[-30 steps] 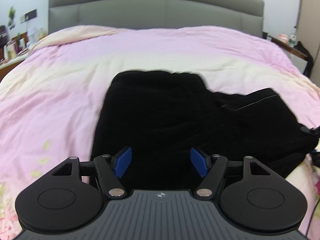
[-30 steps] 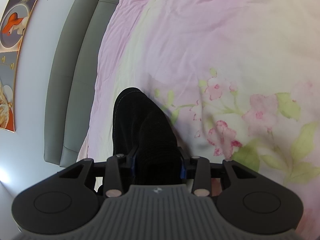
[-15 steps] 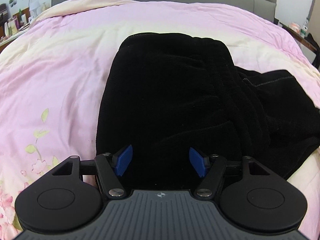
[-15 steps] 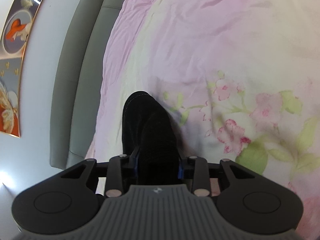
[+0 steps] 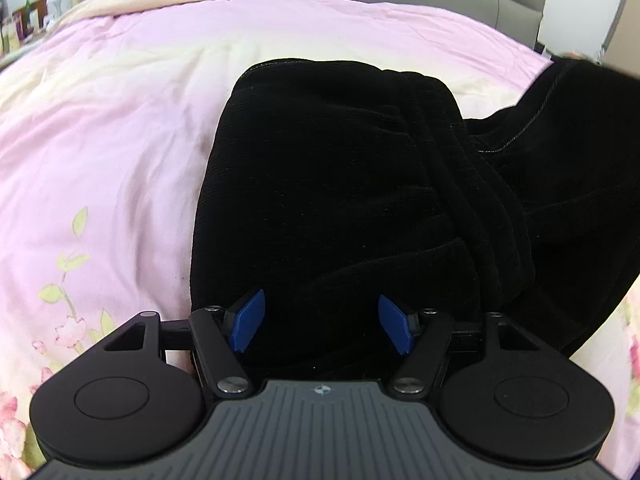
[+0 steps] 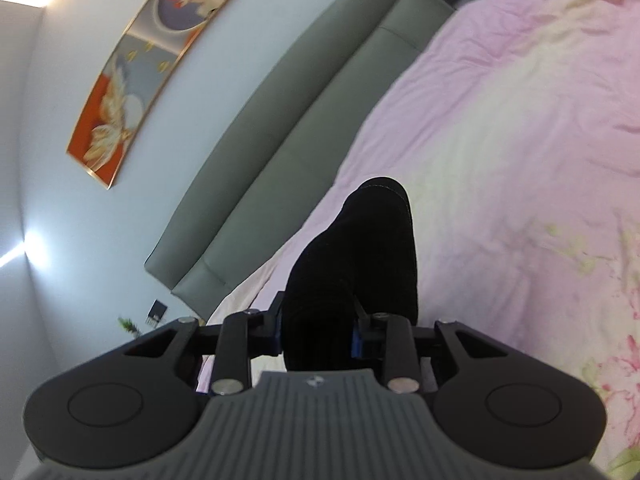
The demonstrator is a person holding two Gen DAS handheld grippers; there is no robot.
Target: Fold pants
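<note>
Black pants (image 5: 340,184) lie on the pink bed cover, partly folded, with bunched ridges on their right side. My left gripper (image 5: 321,322) is open, its blue pads wide apart just above the near end of the pants. In the right wrist view, my right gripper (image 6: 318,330) is shut on a part of the black pants (image 6: 360,248) and holds it lifted above the bed. That lifted part shows at the upper right of the left wrist view (image 5: 576,100).
The pink floral bed cover (image 5: 112,152) spreads around the pants. A grey padded headboard (image 6: 280,128) stands at the far end, with a painting (image 6: 132,80) on the wall above. A cluttered bedside shelf (image 5: 28,20) is at far left.
My left gripper has moved closer over the pants, still open. My right gripper has lifted and swung its held part of the pants up, so its view now takes in the headboard and wall.
</note>
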